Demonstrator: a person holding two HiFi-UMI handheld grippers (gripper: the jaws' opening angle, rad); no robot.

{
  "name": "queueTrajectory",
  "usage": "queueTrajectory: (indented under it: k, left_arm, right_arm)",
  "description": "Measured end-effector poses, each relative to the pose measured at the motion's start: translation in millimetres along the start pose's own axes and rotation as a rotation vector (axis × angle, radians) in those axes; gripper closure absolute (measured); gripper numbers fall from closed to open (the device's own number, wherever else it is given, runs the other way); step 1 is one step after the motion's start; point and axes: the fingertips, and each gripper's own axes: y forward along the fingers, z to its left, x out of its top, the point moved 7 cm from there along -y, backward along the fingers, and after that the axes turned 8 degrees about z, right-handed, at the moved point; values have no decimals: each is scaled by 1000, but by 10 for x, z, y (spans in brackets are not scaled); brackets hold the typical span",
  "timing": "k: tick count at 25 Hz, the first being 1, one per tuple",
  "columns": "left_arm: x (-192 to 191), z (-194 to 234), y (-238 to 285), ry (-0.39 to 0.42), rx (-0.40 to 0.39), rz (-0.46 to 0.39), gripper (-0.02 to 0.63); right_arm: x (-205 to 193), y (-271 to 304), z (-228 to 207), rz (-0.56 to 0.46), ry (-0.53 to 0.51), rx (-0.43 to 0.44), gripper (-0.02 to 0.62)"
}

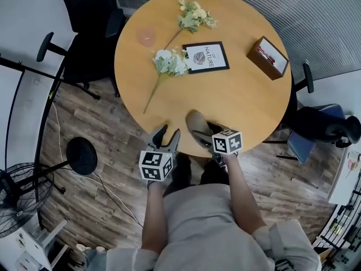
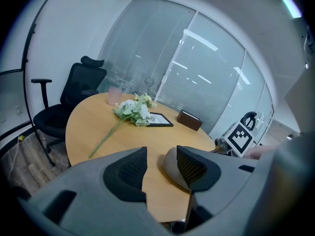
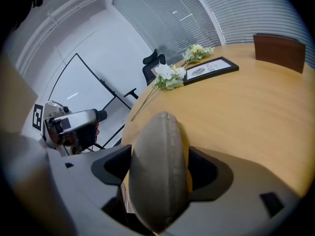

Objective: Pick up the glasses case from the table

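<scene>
My right claw [image 1: 206, 133] is spread wide around the case [image 1: 196, 122], which stands on edge between the 2 jaws at the table's [image 1: 242, 100] 6 o'clock rim. A sliver of tabletop shows between the case and 1 pad, so I don't read it as gripped. My left claw [image 1: 167, 135] hovers at the case's 8 o'clock, jaws apart and empty.

The person wears a pale grey shirt [image 1: 194, 219] with sleeves pushed up. Near the desk [image 1: 248, 95] edge, the left hand-held gripper [image 1: 167, 136] and the right hand-held gripper [image 1: 203, 133], both grey, carry white cubes with black square markers.
</scene>
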Motion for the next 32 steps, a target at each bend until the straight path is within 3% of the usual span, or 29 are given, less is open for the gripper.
queueTrajectory:
  k: [15,21,32]
  left_arm:
    - [-15,94,-87,-12,42,-17,423]
    - [-27,76,-87,-18,49,-19,423]
    - [-106,2,-130,-69,109,-52,431]
  right_arm:
    - [-34,190,186,83,-66,26,238]
    - [-55,229,260,97,-87,34,289]
    - [-64,234,312,105,-119,0,304]
